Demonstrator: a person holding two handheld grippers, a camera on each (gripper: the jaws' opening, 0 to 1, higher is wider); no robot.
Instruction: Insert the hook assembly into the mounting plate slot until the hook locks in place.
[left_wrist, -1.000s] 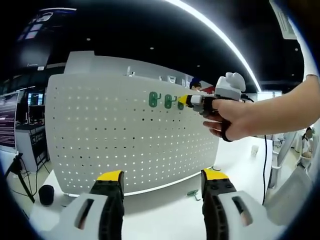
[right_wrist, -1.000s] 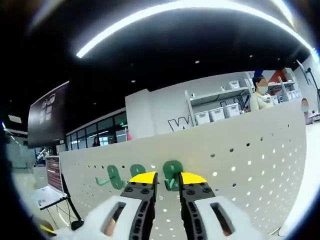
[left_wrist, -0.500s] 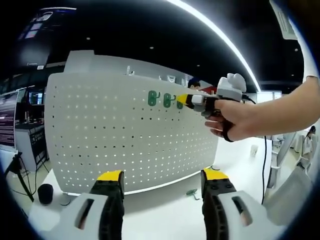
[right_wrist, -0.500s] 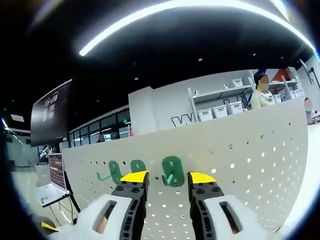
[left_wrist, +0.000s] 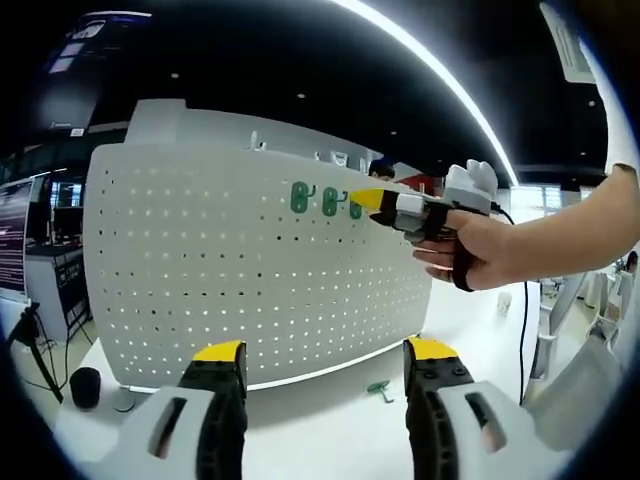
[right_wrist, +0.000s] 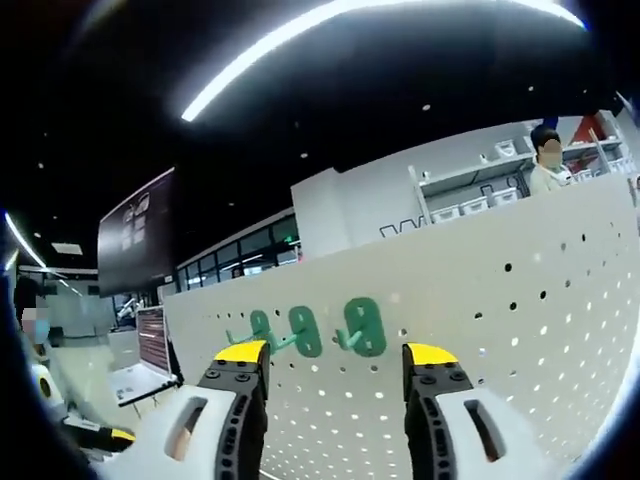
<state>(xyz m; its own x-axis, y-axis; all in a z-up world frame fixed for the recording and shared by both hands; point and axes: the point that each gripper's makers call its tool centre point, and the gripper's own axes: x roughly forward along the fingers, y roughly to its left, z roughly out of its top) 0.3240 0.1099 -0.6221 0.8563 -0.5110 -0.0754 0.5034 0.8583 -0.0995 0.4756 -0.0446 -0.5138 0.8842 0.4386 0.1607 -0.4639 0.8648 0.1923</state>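
A white perforated mounting plate (left_wrist: 250, 270) stands upright on the table. Three green hooks (left_wrist: 329, 201) hang side by side near its top edge. In the right gripper view they are close ahead, and the rightmost hook (right_wrist: 365, 325) sits seated in the plate (right_wrist: 520, 330) just above the gap between my jaws. My right gripper (right_wrist: 335, 353) is open with nothing in it; in the left gripper view a hand holds that right gripper (left_wrist: 385, 200) beside the hooks. My left gripper (left_wrist: 325, 350) is open and low, in front of the plate. A loose green hook (left_wrist: 380, 388) lies on the table.
The white table (left_wrist: 330, 430) runs in front of the plate. A small black round object (left_wrist: 85, 386) sits at its left end. A laptop (right_wrist: 140, 368) stands left of the plate. A person (right_wrist: 548, 165) and shelves are behind it. A cable (left_wrist: 527, 330) hangs from the hand.
My right gripper's jaws have spread from nearly shut around the rightmost hook to wide open, leaving the hook in the plate. The right gripper has drawn back slightly. The left gripper has barely moved.
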